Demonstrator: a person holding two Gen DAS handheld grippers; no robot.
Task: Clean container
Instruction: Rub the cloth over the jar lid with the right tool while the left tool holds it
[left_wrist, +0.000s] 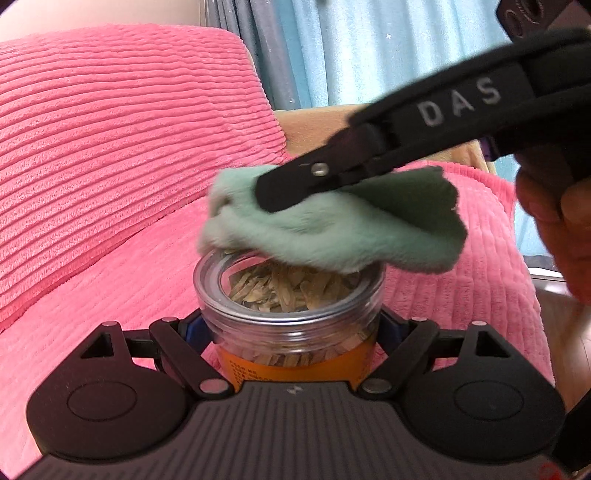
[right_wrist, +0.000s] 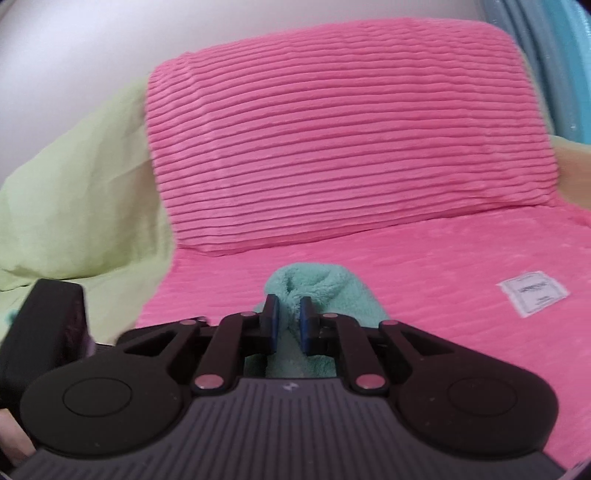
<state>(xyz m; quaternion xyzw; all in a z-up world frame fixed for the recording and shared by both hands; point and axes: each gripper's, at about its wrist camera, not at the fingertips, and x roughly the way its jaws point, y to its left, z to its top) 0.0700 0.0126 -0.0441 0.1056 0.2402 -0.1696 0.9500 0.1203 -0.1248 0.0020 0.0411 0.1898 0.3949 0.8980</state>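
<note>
A clear plastic jar (left_wrist: 290, 317) with an orange label and a see-through lid holds tan dried slices. My left gripper (left_wrist: 291, 330) is shut on its body, a blue pad on either side, and the jar stands upright. A mint green fluffy cloth (left_wrist: 332, 236) lies over the far part of the lid. My right gripper (left_wrist: 267, 195) reaches in from the upper right and is shut on that cloth. In the right wrist view the cloth (right_wrist: 317, 291) bunches between the blue pads of my right gripper (right_wrist: 289, 321); the jar is hidden under it.
A pink ribbed cushion (right_wrist: 347, 133) leans at the back on a pink ribbed cover (right_wrist: 461, 295) with a white label (right_wrist: 532, 297). A pale green fabric (right_wrist: 74, 192) lies on the left. Blue curtains (left_wrist: 369, 48) hang behind. A person's hand (left_wrist: 554, 218) holds the right gripper.
</note>
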